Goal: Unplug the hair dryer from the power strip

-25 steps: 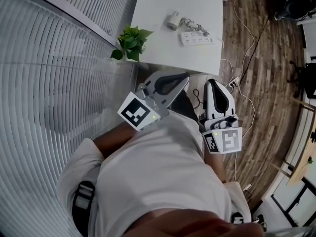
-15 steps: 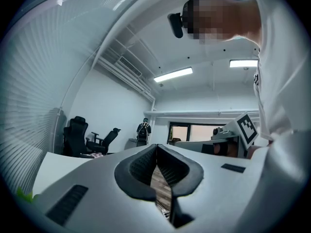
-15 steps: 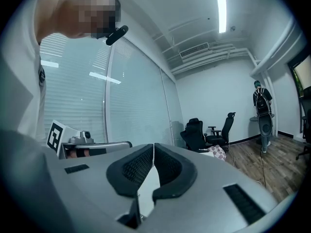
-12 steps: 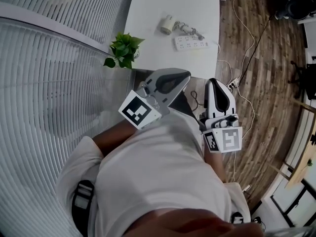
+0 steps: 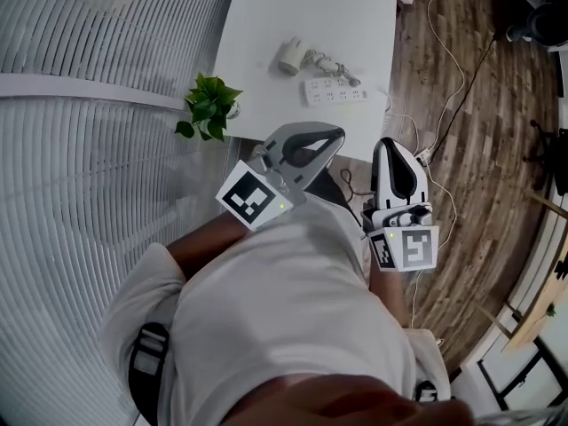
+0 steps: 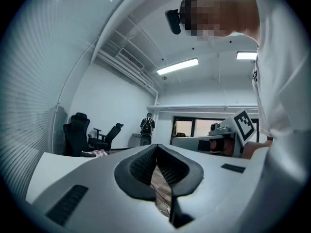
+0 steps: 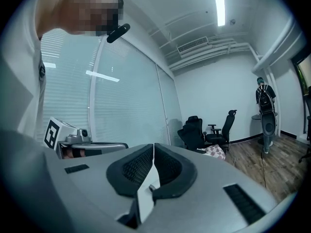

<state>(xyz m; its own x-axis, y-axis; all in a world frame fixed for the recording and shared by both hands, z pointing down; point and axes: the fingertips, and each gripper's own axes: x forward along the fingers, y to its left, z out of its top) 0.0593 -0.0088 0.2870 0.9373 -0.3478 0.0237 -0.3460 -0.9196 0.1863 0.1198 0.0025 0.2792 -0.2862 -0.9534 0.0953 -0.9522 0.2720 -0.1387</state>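
On the white table [image 5: 266,25] at the top of the head view lies a white hair dryer [image 5: 290,56]. Its cord runs right to a white power strip [image 5: 335,90]. My left gripper [image 5: 335,133] is just short of the table's near edge, shut with nothing in it. My right gripper [image 5: 390,141] hangs over the floor beside that edge, also shut and empty. In the left gripper view the pads [image 6: 146,164] meet at the tip; in the right gripper view the pads [image 7: 138,165] are pressed together. Neither gripper view shows the dryer or strip.
A small potted plant [image 5: 206,106] stands at the table's near left corner. White cables and a floor socket [image 5: 422,153] lie on the wooden floor to the right. A slatted blind wall [image 5: 80,149] runs along the left. Office chairs [image 7: 201,130] stand far off.
The table, dryer and strip have come nearer in the head view. Both grippers have moved forward towards the table's near edge, still shut.
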